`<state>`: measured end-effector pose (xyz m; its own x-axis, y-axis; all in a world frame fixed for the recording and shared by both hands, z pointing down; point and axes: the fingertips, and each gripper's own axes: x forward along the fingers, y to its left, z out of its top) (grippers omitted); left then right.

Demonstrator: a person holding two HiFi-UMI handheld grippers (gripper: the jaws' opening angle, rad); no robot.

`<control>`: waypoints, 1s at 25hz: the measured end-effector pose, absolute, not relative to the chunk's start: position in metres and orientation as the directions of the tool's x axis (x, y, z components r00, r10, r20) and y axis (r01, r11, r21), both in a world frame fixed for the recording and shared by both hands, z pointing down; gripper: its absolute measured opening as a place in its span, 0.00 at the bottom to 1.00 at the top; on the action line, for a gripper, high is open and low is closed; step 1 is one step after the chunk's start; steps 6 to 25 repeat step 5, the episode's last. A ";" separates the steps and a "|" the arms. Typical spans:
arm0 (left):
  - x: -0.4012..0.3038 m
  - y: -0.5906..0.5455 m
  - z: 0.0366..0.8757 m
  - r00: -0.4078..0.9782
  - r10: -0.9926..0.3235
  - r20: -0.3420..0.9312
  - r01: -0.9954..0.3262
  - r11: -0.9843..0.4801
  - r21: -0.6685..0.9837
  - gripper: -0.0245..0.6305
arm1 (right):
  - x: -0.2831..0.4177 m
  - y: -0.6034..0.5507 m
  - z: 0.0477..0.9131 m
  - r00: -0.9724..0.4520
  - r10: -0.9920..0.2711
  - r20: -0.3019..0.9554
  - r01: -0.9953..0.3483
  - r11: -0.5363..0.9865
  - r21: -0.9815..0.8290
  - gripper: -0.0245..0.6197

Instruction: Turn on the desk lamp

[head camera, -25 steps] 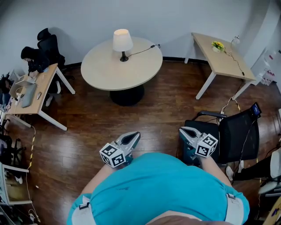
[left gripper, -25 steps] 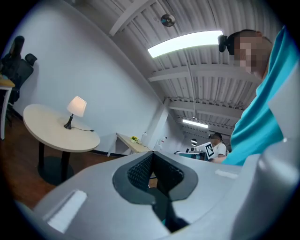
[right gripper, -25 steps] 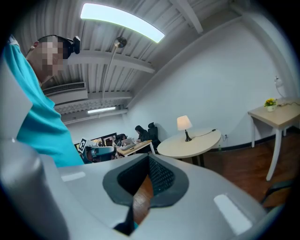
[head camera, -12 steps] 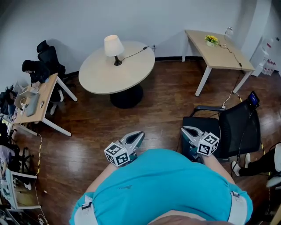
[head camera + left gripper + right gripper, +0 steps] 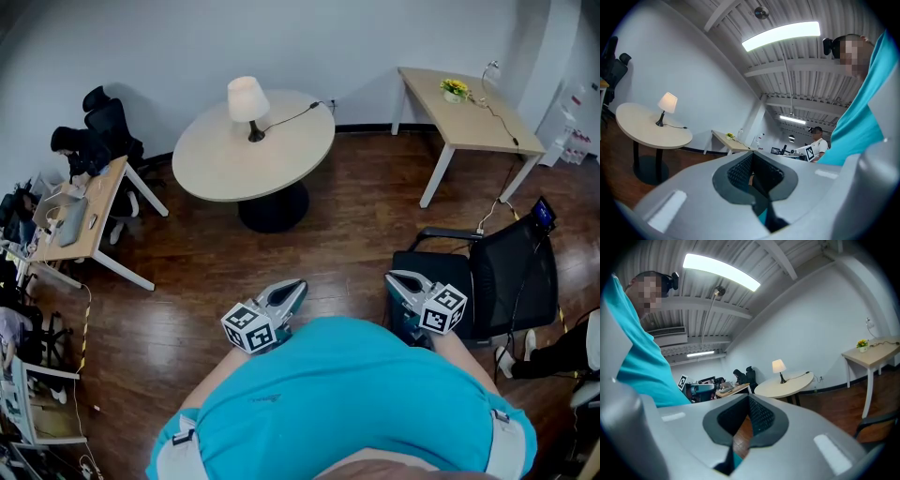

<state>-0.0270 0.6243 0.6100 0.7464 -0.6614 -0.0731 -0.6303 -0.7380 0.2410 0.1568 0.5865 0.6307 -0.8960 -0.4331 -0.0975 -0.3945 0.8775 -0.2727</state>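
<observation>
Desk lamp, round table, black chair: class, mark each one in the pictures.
Desk lamp (image 5: 247, 97): head view, on its shade.
Round table (image 5: 230, 164): head view, on its bare top.
Black chair (image 5: 511, 281): head view, on its backrest.

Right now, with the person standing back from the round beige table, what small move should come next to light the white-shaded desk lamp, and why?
Probably a step forward toward the round beige table. The white-shaded desk lamp stands near its far edge, while the left gripper and right gripper sit shut and empty by the person's torso, well short of it.
</observation>
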 end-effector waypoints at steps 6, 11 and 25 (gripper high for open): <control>-0.036 0.621 0.609 0.755 -0.652 -0.074 -0.623 -0.748 0.230 0.07 | 0.148 0.581 0.629 -0.893 -0.440 -0.094 -0.402 0.874 -0.273 0.04; -0.036 0.621 0.609 0.755 -0.652 -0.074 -0.623 -0.748 0.230 0.07 | 0.148 0.581 0.629 -0.893 -0.440 -0.094 -0.402 0.874 -0.273 0.04; -0.036 0.621 0.609 0.755 -0.652 -0.074 -0.623 -0.748 0.230 0.07 | 0.148 0.581 0.629 -0.893 -0.440 -0.094 -0.402 0.874 -0.273 0.04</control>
